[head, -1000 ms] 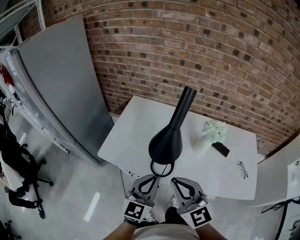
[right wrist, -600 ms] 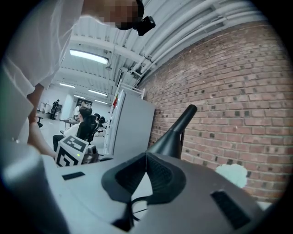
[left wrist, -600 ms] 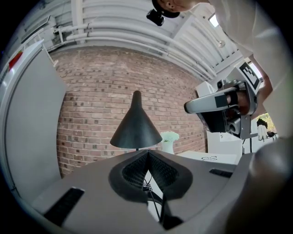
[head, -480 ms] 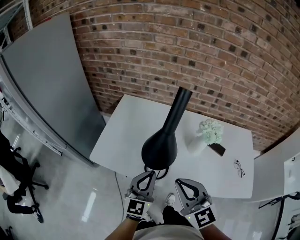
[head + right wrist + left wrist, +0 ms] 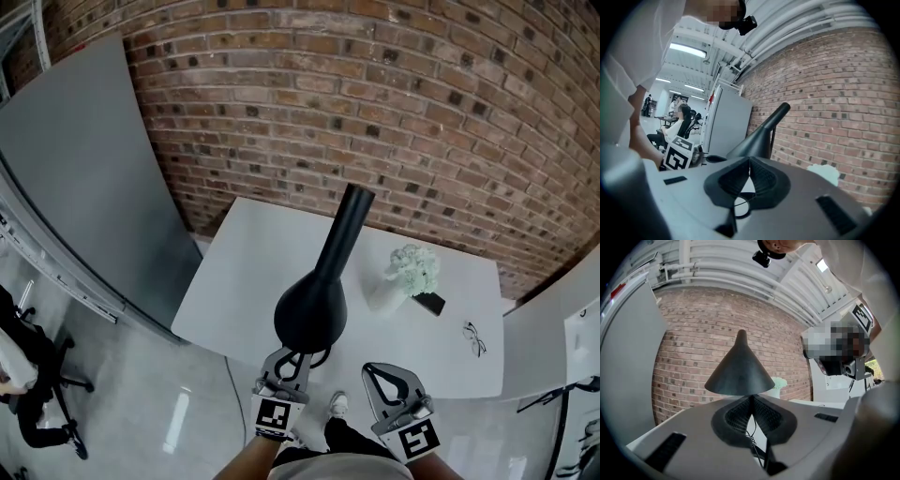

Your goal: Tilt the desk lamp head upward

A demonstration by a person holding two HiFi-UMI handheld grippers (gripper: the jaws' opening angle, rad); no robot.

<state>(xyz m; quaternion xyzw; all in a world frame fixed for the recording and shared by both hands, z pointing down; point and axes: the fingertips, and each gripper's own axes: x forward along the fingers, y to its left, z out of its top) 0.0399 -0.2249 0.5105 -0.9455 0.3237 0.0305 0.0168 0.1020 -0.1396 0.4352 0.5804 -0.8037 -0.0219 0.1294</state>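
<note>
One white table point(image 5: 246, 277), lamp point(image 5: 312, 309), brick wall point(image 5: 422, 122)

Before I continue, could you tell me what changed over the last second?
The left gripper has closed in under the black lamp head; the right gripper has drifted off to the right. Both stay shut, holding nothing. Lamp tilt, flower vase and glasses unchanged.

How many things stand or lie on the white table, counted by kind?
Black desk lamp: 1
Vase of white flowers: 1
Flat black rectangular object: 1
Pair of glasses: 1
Total: 4
</note>
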